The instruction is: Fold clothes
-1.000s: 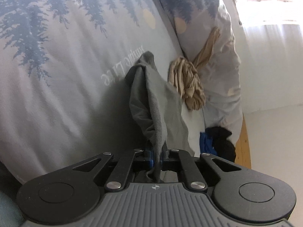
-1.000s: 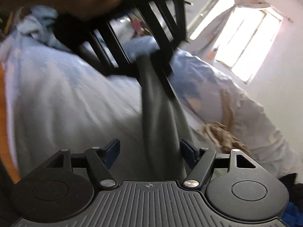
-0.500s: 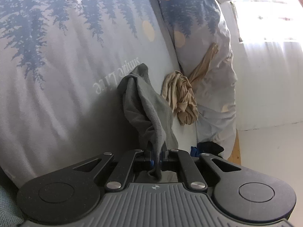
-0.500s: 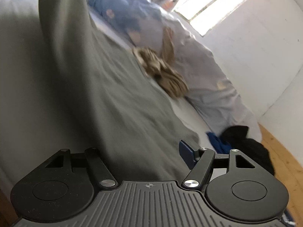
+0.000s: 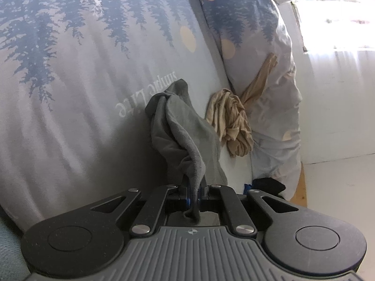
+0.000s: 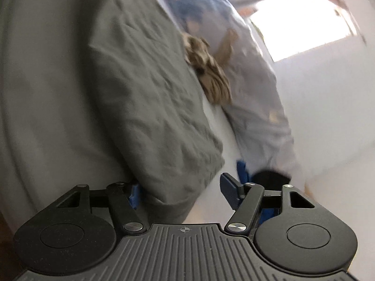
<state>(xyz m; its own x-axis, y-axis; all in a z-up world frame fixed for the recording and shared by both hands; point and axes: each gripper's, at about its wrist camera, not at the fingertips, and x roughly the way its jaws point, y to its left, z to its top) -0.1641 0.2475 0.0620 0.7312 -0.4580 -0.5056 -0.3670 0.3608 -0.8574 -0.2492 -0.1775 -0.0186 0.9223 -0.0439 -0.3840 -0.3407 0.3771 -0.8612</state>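
1. While the left gripper [image 5: 193, 201] is pressed together on a fold of the grey cloth [image 5: 185, 131], the cloth rises from its jaws in a bunched drape over the bed.
2. Behind the cloth, the bedsheet [image 5: 82, 82] shows dark pine trees, white deer and upside-down lettering.
3. Just right of the cloth lies a crumpled tan garment [image 5: 230, 121], one strand of it running up over the pillow [image 5: 255, 37].
4. Past the gripper's right linkage, a black garment [image 5: 269, 185] sits at the bed's edge with a bit of blue fabric [image 5: 245, 186] beside it.
5. In the right wrist view, which is motion-blurred, the right gripper [image 6: 180, 192] stands spread; its jaws have just been closing.
6. The grey cloth [image 6: 145, 93] lies broad and wrinkled on the bed here, its lower corner hanging between the jaws.
7. That corner sits against the left blue pad [image 6: 134, 193], while the right pad [image 6: 230, 193] is clear of the fabric, so nothing is pinched.
8. Further off in this view the tan garment [image 6: 211, 70] lies beside the cloth's far edge, and the black garment [image 6: 269, 179] and blue fabric [image 6: 242, 171] show just beyond the right finger.
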